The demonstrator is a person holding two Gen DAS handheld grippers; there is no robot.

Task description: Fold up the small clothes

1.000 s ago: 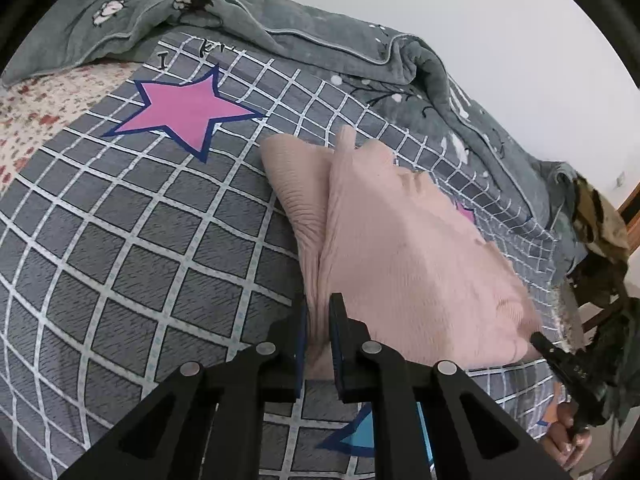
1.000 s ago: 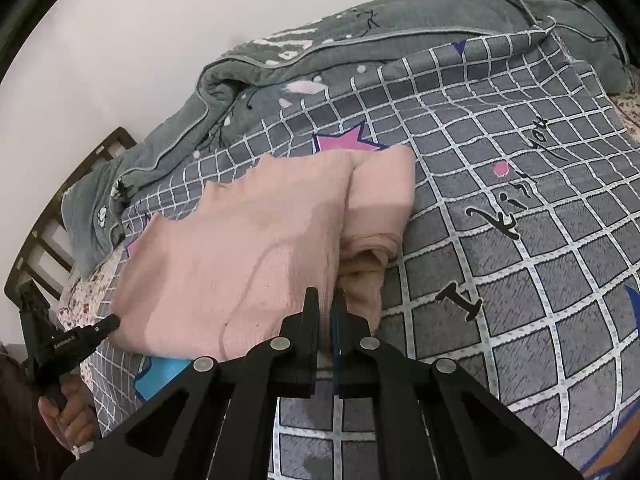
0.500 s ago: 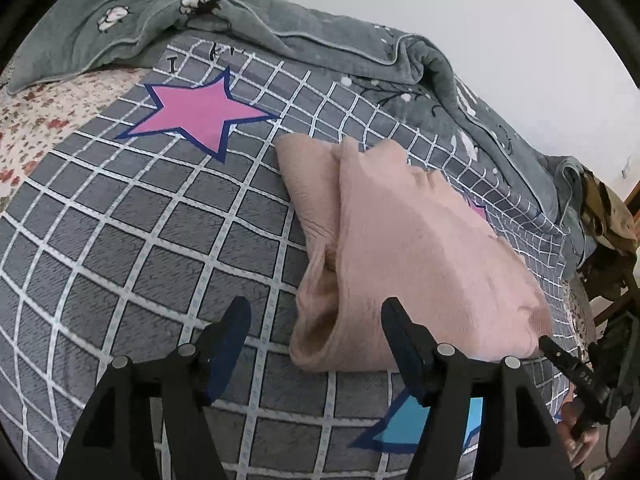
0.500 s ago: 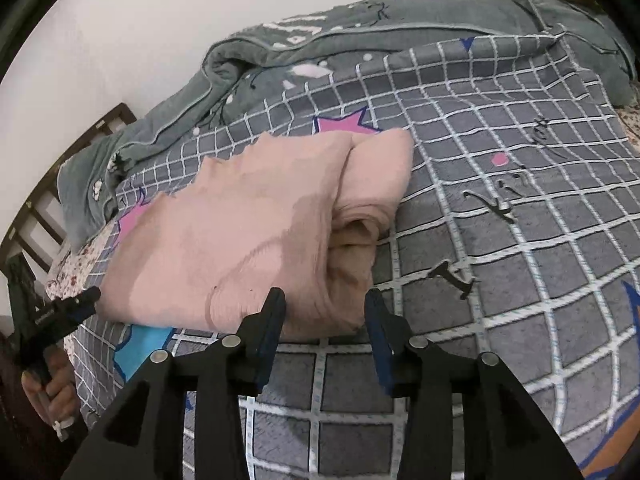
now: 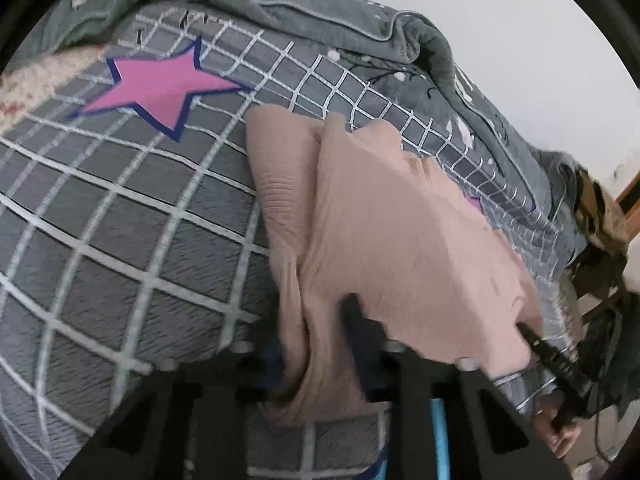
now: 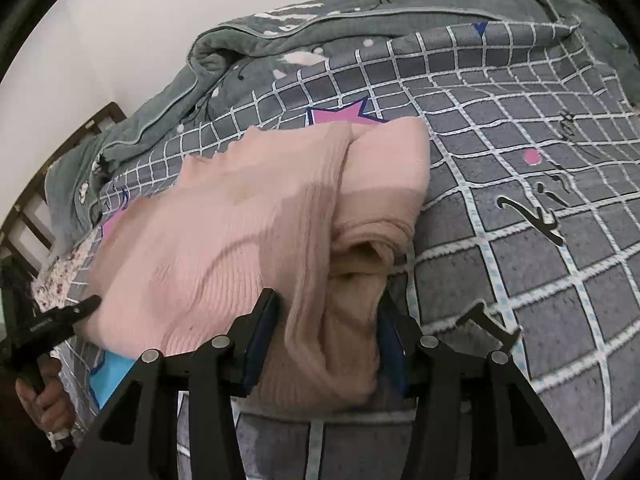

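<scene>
Item: pink knit garment (image 5: 384, 240), partly folded, several layers stacked; lies mid-bed on the grey checked bedspread (image 5: 120, 240), its far end near the rumpled grey quilt (image 5: 360, 32) along the wall-side edge.
Left gripper (image 5: 316, 360): fingers apart, straddling the bunched near edge of the garment; cloth sits between them, not yet pinched. View is motion-blurred.
Right gripper (image 6: 326, 336): fingers apart, one on each side of the thick rolled end of the garment; cloth between, no clamp visible.
Rolled end: a loose inner layer shows as a sagging tube at the end facing the right gripper.
Risk, uneven bite: each gripper may close on the top layers only, so the lower layers would stay behind and the fold would open.
Risk, bedspread: fingers sit low on the soft surface; closing could catch the checked fabric along with the knit.
Risk, bulk: the thick roll may squeeze out of the right fingers as they close.
Risk, timing: one side lifting first would skew the stack.
</scene>
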